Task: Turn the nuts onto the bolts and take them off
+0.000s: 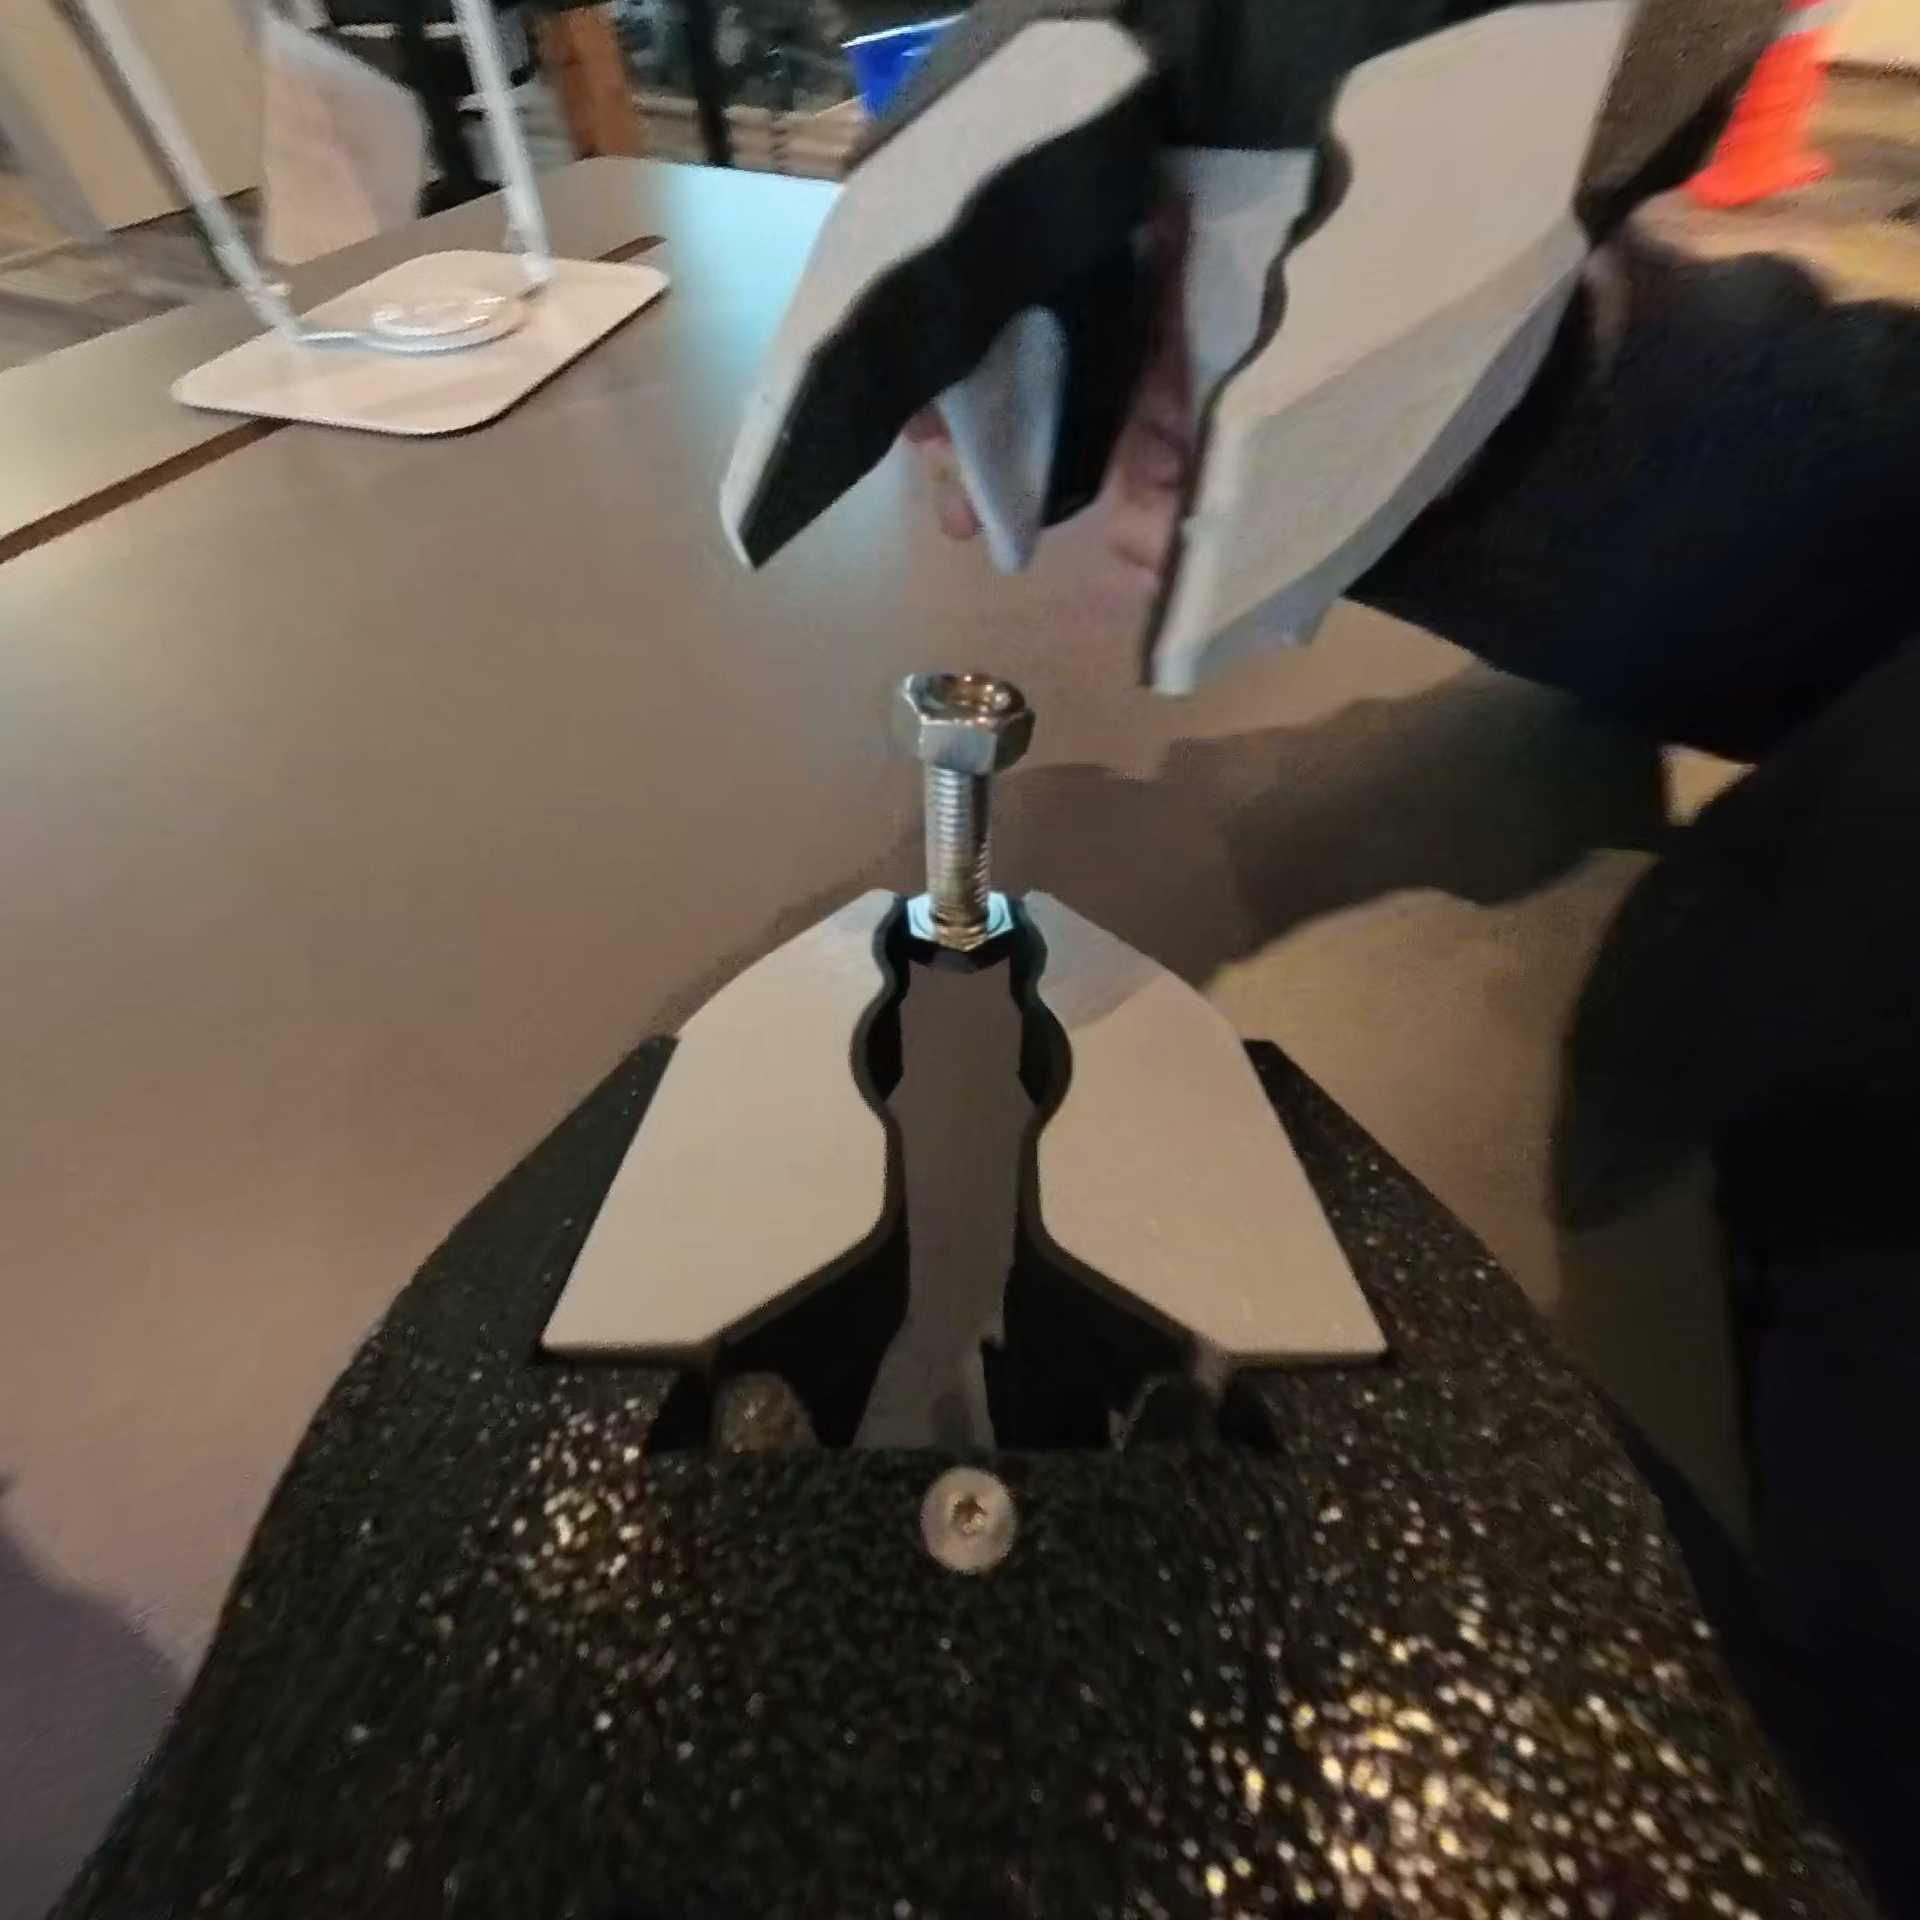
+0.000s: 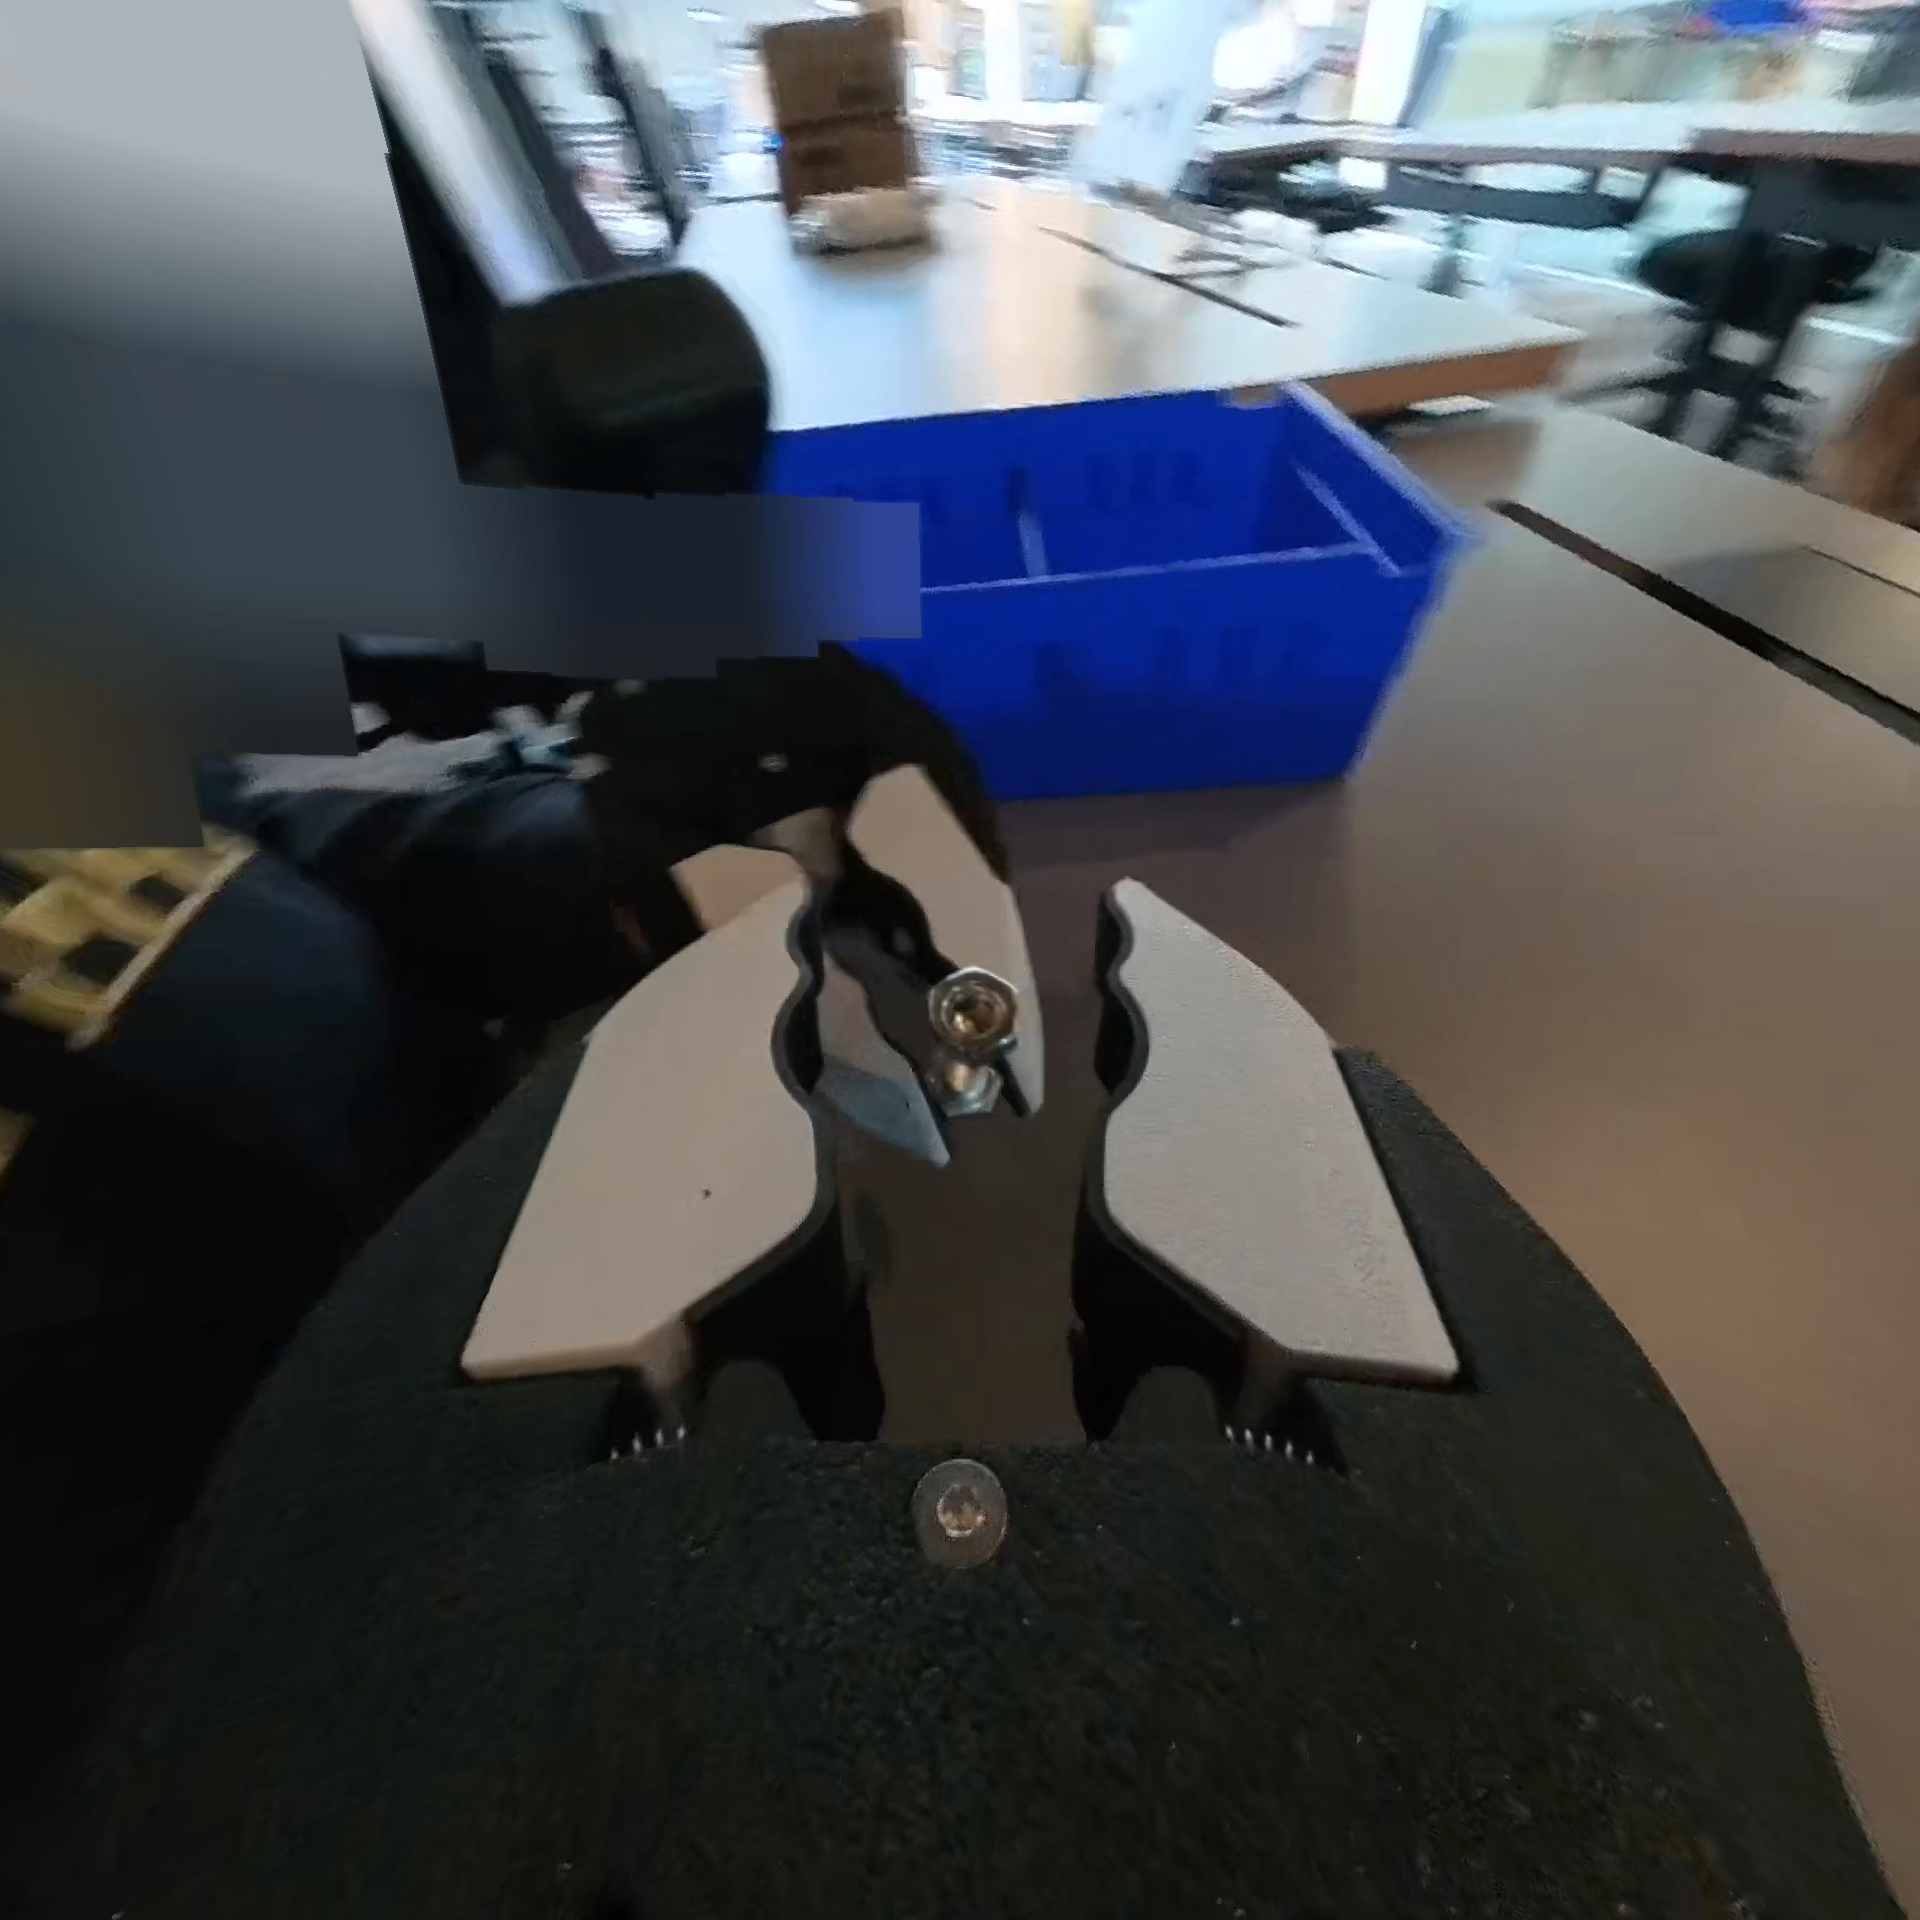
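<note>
Bolt (image 1: 958,821) clamped in left tool (image 1: 956,925); right tool (image 2: 1049,935) gapes (blue bin (image 2: 1195,623) beyond).

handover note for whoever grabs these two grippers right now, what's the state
Left gripper: shut on the hex end of the bolt, holding it upright above the table.
Right gripper: open, empty, hovering over the bolt, not touching it.
Nut: threaded on at the bolt's top tip; the shaft below it is bare.
Blue bin: on the table behind.
Done: nut is started on the thread.
Left: close the right gripper on the nut and turn it, down or off; which direction is underway cannot be told.
</note>
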Tool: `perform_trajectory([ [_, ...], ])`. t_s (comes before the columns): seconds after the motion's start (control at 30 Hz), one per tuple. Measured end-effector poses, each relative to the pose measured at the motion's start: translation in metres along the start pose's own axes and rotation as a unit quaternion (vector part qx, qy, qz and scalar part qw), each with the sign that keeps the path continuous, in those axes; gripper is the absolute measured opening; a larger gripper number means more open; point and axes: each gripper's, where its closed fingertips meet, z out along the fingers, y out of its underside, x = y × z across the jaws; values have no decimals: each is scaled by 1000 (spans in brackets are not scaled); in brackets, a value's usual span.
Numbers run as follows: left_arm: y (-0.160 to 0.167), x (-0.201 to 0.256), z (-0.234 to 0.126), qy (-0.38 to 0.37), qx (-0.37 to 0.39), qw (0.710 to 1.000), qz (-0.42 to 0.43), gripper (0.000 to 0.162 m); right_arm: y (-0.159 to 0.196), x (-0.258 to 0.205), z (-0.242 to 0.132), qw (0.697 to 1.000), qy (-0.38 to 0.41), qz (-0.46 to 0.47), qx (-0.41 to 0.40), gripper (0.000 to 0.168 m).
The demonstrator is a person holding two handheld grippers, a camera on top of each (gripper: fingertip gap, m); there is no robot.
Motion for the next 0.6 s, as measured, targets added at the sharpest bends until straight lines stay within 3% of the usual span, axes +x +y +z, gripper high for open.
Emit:
perform_trajectory([
  [0.17, -12, 51, -6, 189, 48, 981, -2, 18, 4, -37, -18, 975, -221, -26, -2, 49],
  [0.3, -15, 70, -10, 248, 58, 967, 3, 18, 6, -56, -24, 945, -328, -2, -13, 36],
  [0.6, -18, 77, -14, 277, 69, 958, -1, 18, 12, -73, -25, 926, -377, -11, -25, 20],
])
